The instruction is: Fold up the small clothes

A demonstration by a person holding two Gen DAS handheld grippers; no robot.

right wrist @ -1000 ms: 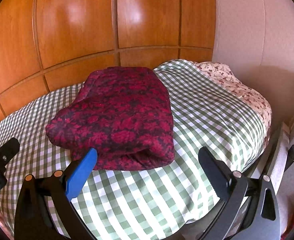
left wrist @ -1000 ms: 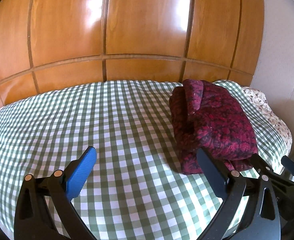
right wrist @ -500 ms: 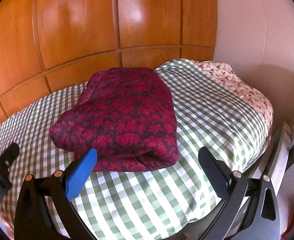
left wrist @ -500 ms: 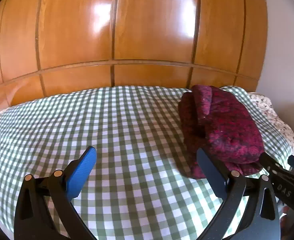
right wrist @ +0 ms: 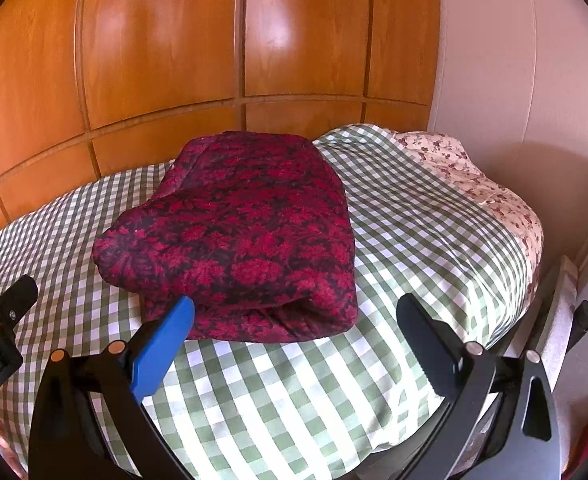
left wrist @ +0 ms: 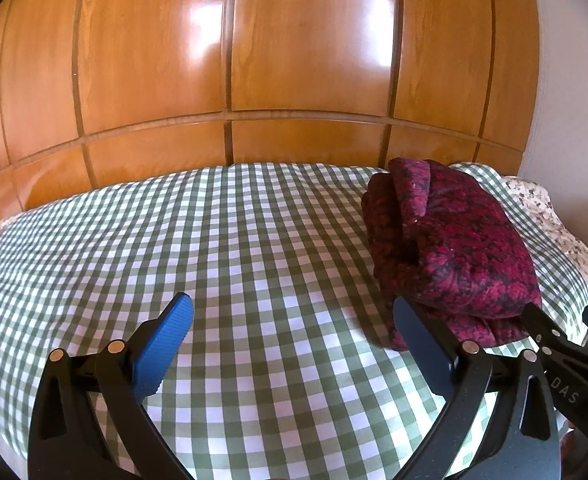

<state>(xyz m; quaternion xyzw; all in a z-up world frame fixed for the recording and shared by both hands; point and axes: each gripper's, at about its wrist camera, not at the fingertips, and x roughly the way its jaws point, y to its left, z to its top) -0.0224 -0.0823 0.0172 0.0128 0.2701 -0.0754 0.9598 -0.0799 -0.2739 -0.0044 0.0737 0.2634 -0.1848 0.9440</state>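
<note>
Both views have drawn back a little since a second ago, so the folded red garment (right wrist: 238, 236) sits slightly further from each tool while lying unmoved on the checked bed cover (right wrist: 414, 240). Its long axis runs from the near edge of the bed toward the wooden headboard (right wrist: 214, 60), the rounded fold facing the right tool (right wrist: 294, 320) and the layered open edges (left wrist: 398, 220) facing left. Both the right tool and the left tool (left wrist: 290, 320) are spread wide and grip nothing, the garment lying on the bed's right part near the floral sheet (right wrist: 474, 176).
</note>
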